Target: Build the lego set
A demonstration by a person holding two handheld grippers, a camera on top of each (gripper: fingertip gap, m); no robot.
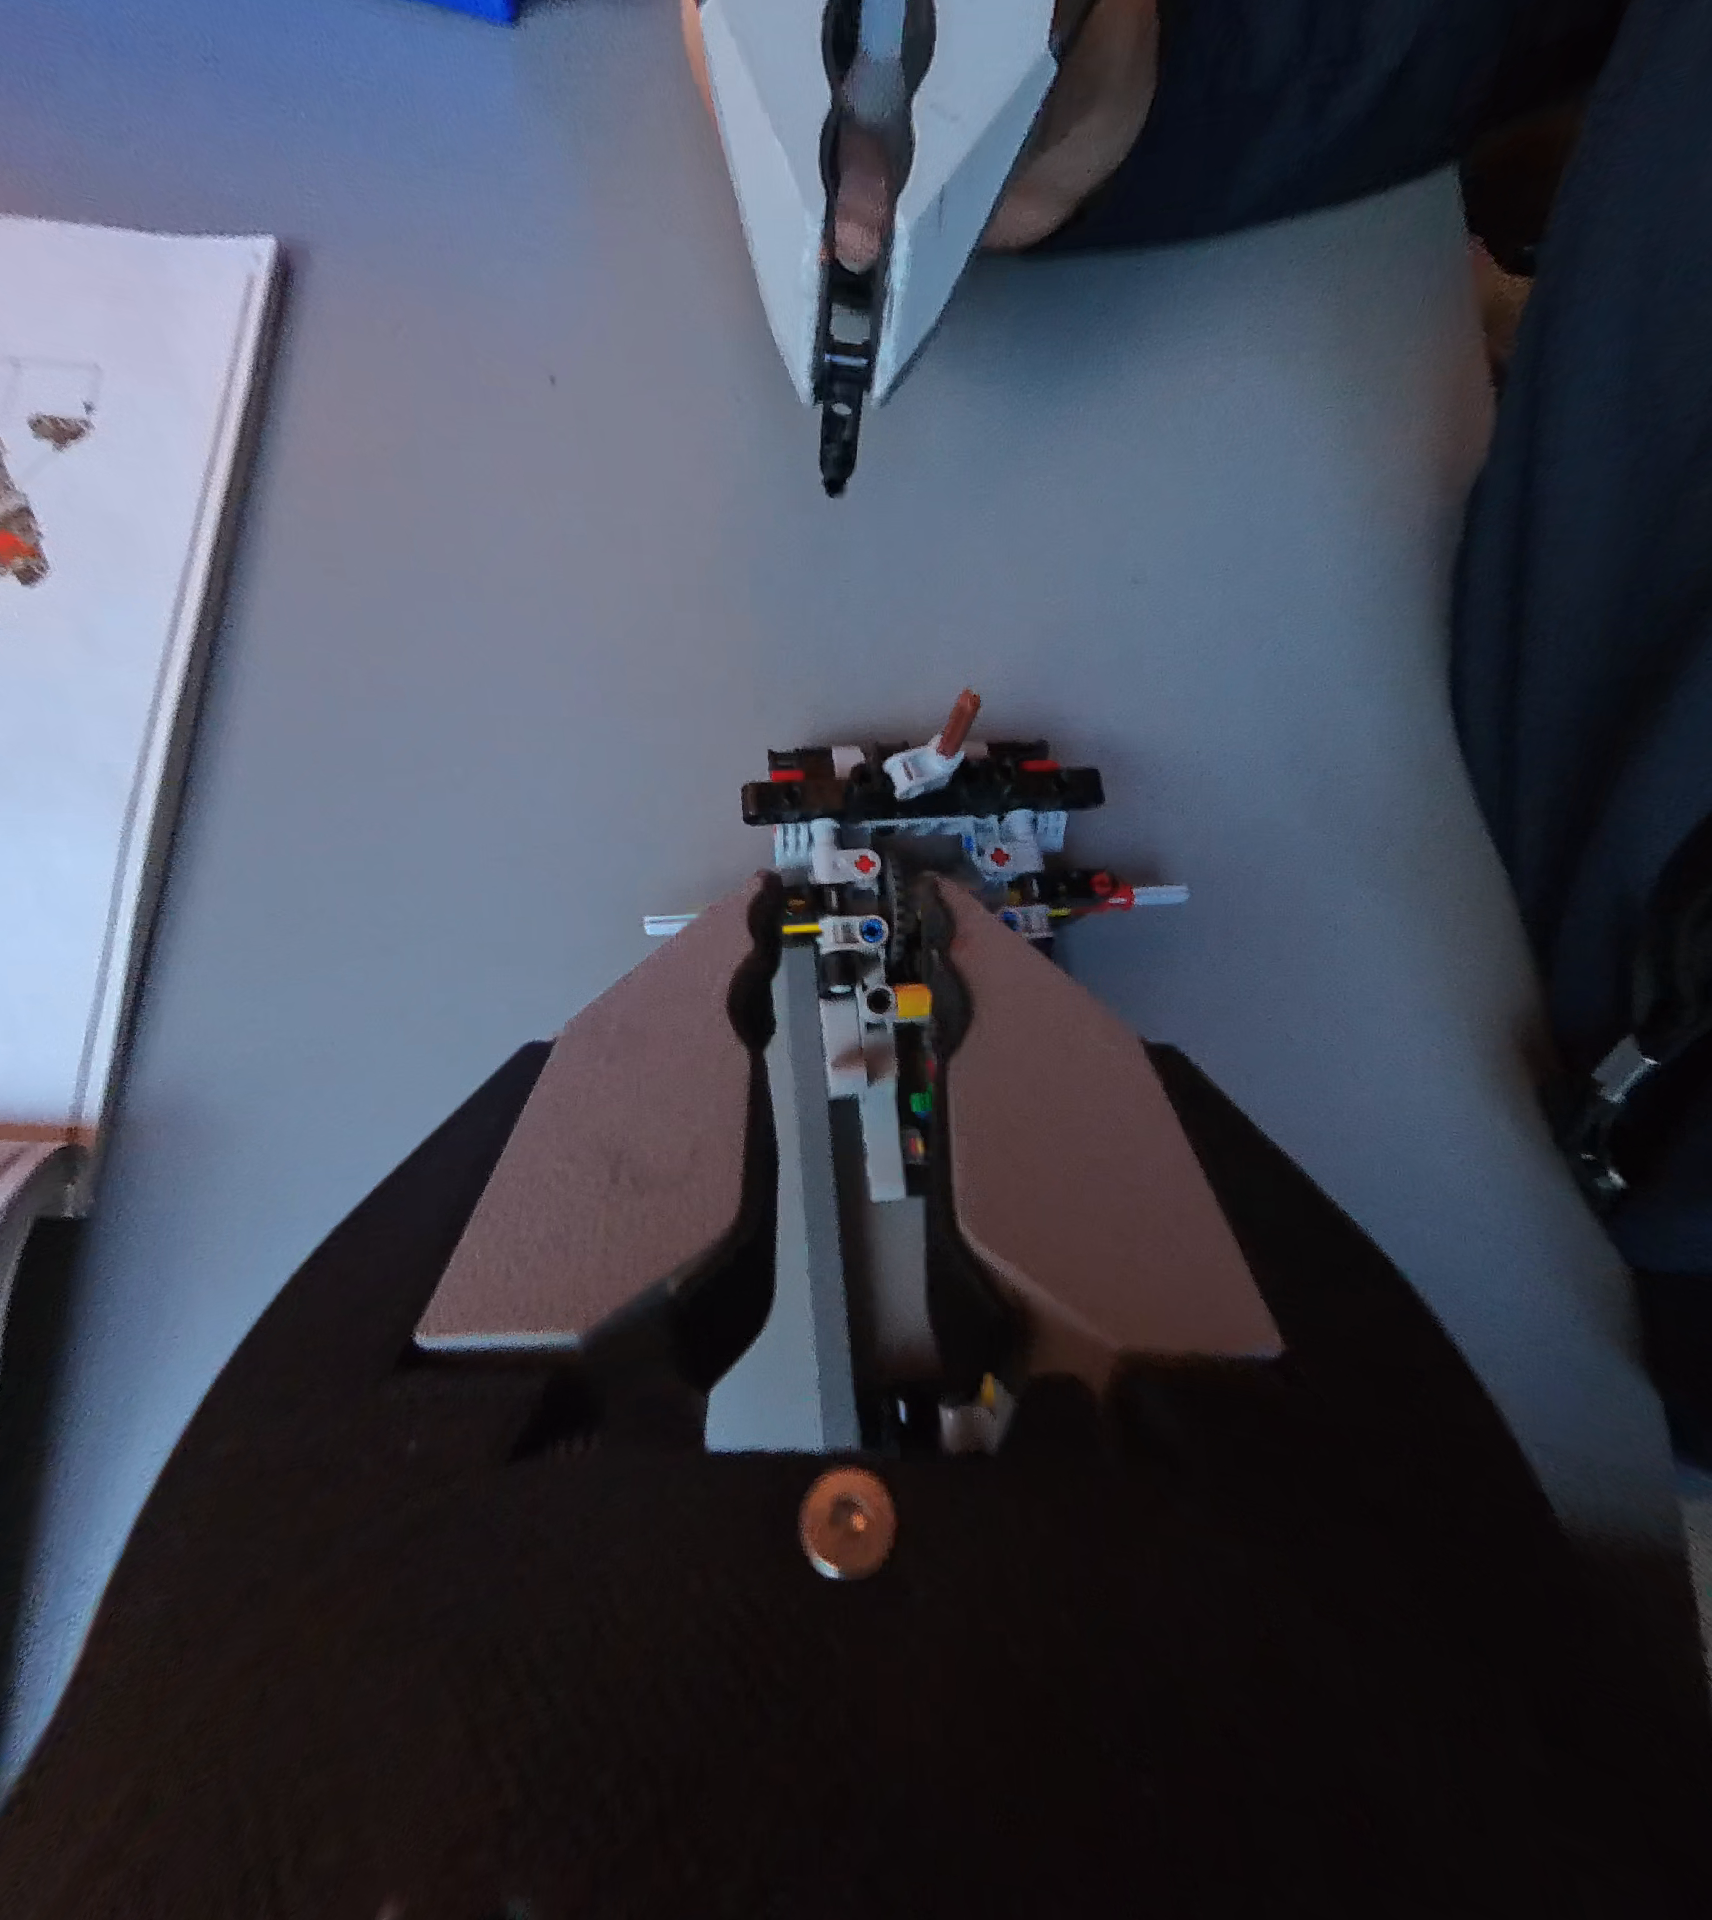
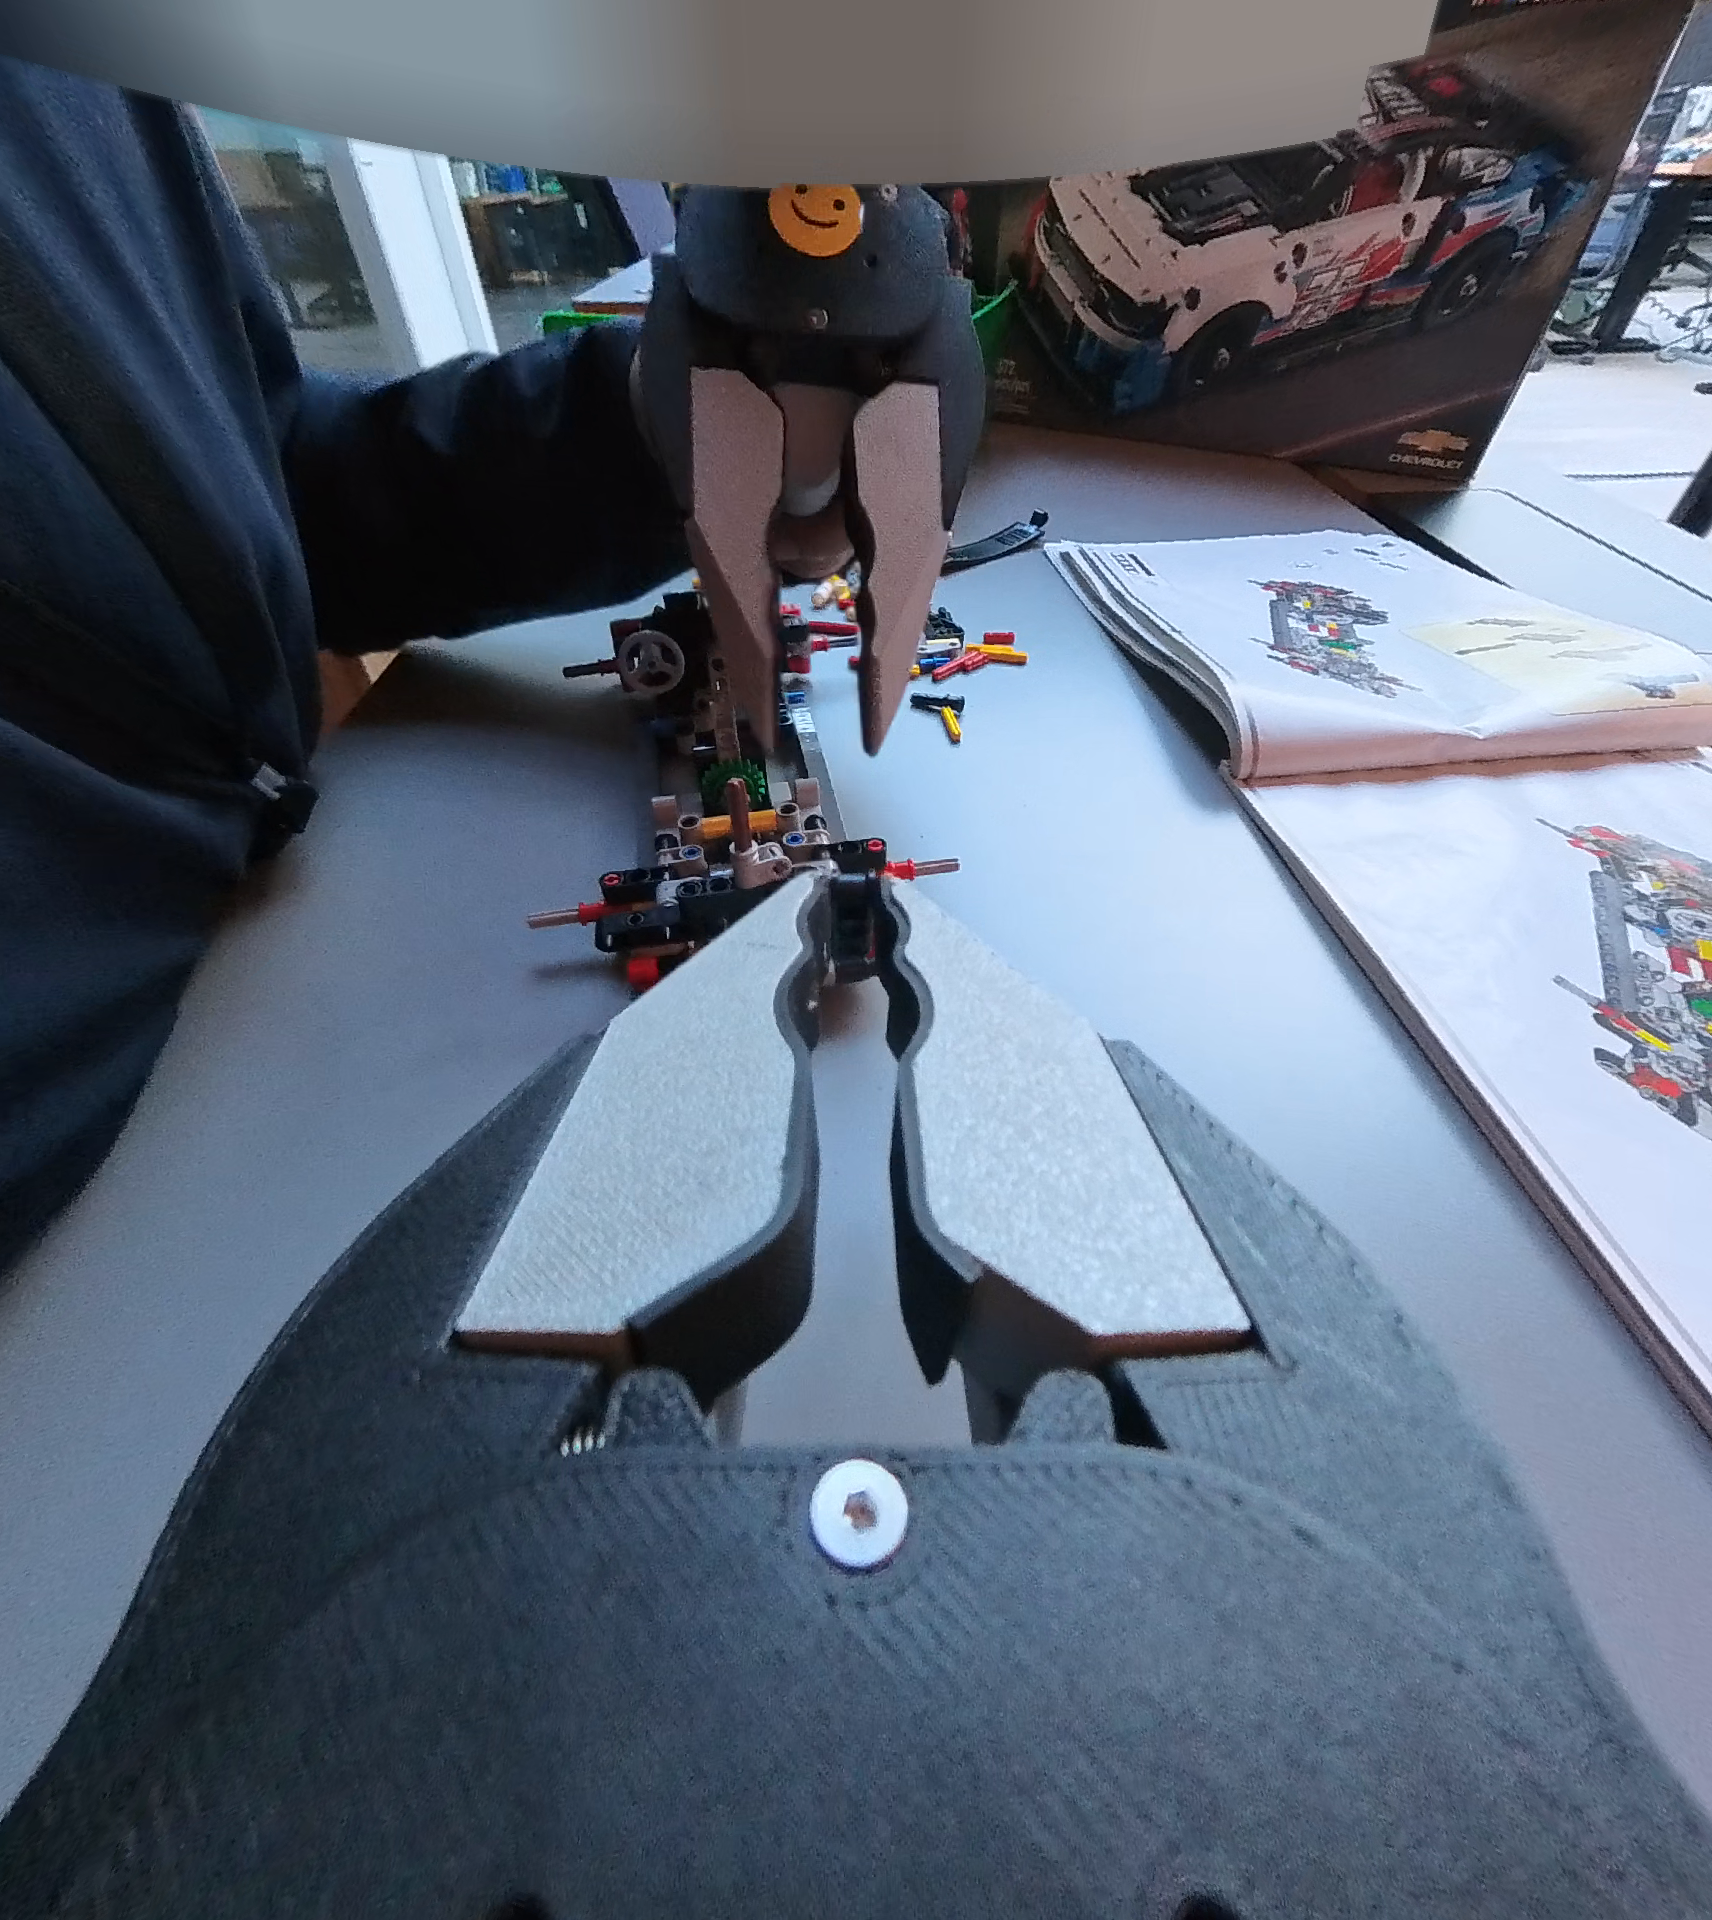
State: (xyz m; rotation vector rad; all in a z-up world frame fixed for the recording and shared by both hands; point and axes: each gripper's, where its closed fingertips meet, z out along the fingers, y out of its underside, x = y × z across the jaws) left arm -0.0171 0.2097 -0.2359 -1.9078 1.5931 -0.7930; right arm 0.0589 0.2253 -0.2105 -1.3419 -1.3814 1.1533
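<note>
Left gripper (image 1: 847, 904), brown fingers: set narrow, astride the long body of the brick-built chassis (image 1: 919, 795) at frame centre. The grey side beam and the light grey core fill the space between the fingers. Whether both pads press on the model cannot be told; from the right wrist view one finger stands inside the frame of the chassis, while the other reads as just beside the grey beam.

Right gripper (image 2: 852, 904), pale grey fingers: closed on a small black piece (image 2: 852, 930), which juts out past the fingertips. In the left wrist view this gripper sits at upper centre, tip pointing down the frame, clear of the chassis, the black piece in the air above the table (image 1: 519, 623).

Chassis position: lying on the grey table, lengthwise between the two grippers. Its cross-beam end, with red-tipped axles out to both sides, is nearest the right gripper; a green gear (image 2: 727, 779) and a small steering wheel (image 2: 651, 658) sit further along.

Surroundings — loose coloured pins (image 2: 966, 660) beyond the left gripper, open instruction booklets (image 2: 1403, 665) at right of frame, a printed box (image 2: 1299, 281) at upper right, a dark sleeve (image 2: 478, 488) at left.
</note>
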